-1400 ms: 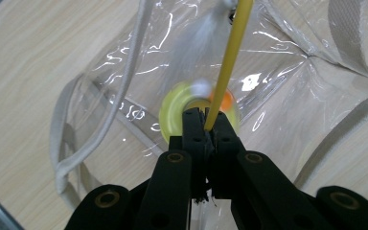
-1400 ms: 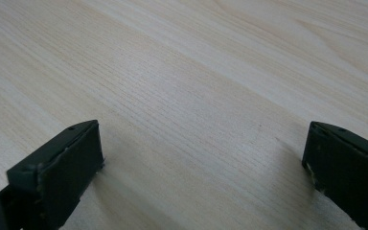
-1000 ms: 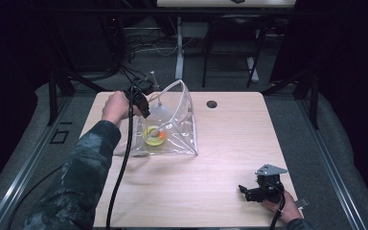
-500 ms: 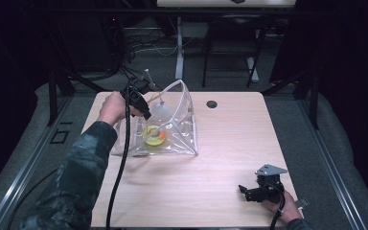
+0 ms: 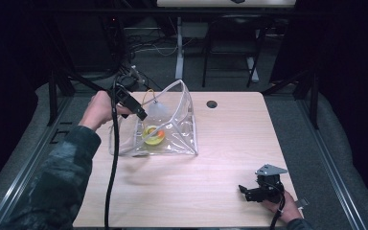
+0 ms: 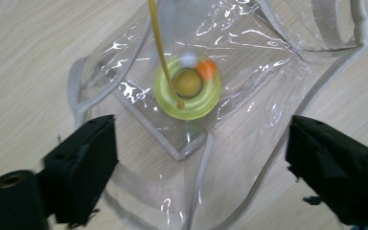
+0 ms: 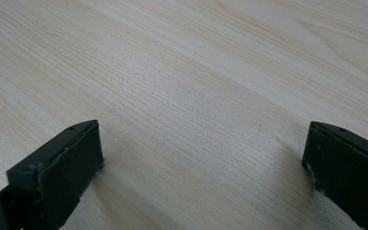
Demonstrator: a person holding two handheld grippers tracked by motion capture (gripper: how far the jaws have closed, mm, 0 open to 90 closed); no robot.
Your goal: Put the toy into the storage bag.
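A clear plastic bag [image 5: 172, 120] stands open on the wooden table [image 5: 230, 143], left of centre. Inside it lies a yellow ring [image 6: 188, 88] with an orange ball [image 6: 206, 68] and a small white ball [image 6: 188, 58] on its rim; a thin yellow cord [image 6: 162, 48] hangs over it. The ring [image 5: 152, 134] also appears from the high view. My left gripper [image 5: 139, 114] hovers above the bag's left rim, its jaws wide open with nothing between them [image 6: 201, 129]. My right gripper [image 5: 243, 190] rests low at the table's near right, open over bare wood [image 7: 203, 129].
A small black grommet hole [image 5: 212, 104] sits in the table behind the bag. Dark floor, cables and table legs lie beyond the far edge. Bare wood stretches between the bag and the right gripper.
The left hand and its gripper have drifted slightly left and lower beside the bag's rim. The right gripper has not moved.
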